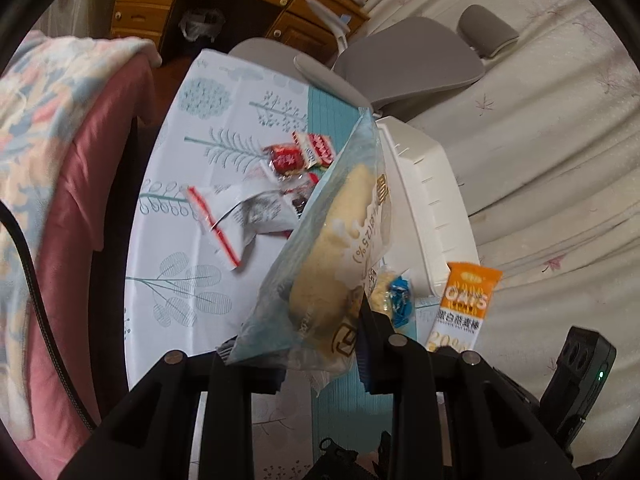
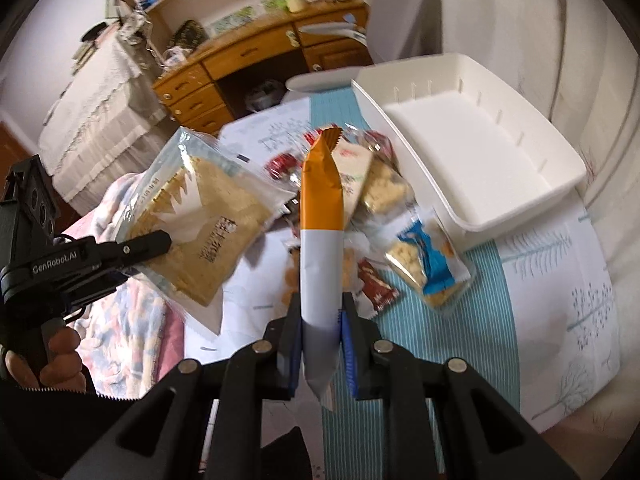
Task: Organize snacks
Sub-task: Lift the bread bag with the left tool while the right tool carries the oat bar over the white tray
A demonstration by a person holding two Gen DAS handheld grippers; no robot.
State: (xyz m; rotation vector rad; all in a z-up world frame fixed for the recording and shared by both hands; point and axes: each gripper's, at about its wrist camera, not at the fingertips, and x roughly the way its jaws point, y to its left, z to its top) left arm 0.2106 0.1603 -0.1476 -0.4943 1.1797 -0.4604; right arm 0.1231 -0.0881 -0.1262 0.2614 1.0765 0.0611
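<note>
We have a snack in each hand, both lifted clear of the table: our left gripper is clamped on the lower end of a clear-windowed bread packet, and our right gripper is pinched shut on the white lower half of an orange-and-white oat bar, which stands upright between the pads. Both should handle light, we judge; the bread packet is soft and puffy with slick film, so held by one end it will likely sag and swing, and a grip nearer the loaf's middle would steady it without crushing it. The oat bar looks stiffer — its crimped top stays upright — yet the wrapper is glossy and could slide through the pads if tilted sharply. The white storage bin sits at the far right of the patterned tablecloth, empty as far as we can see, and seems the natural place for both. Between us and it lies a loose pile: a blue-labelled puffed-snack packet just beside the bin's near wall, a small dark red sachet, red wrapped sweets, and a torn white wrapper with red trim. The bin's raised rim is the main thing to clear — the dangling bread packet could catch it, and the grey chair stands just behind the table
</note>
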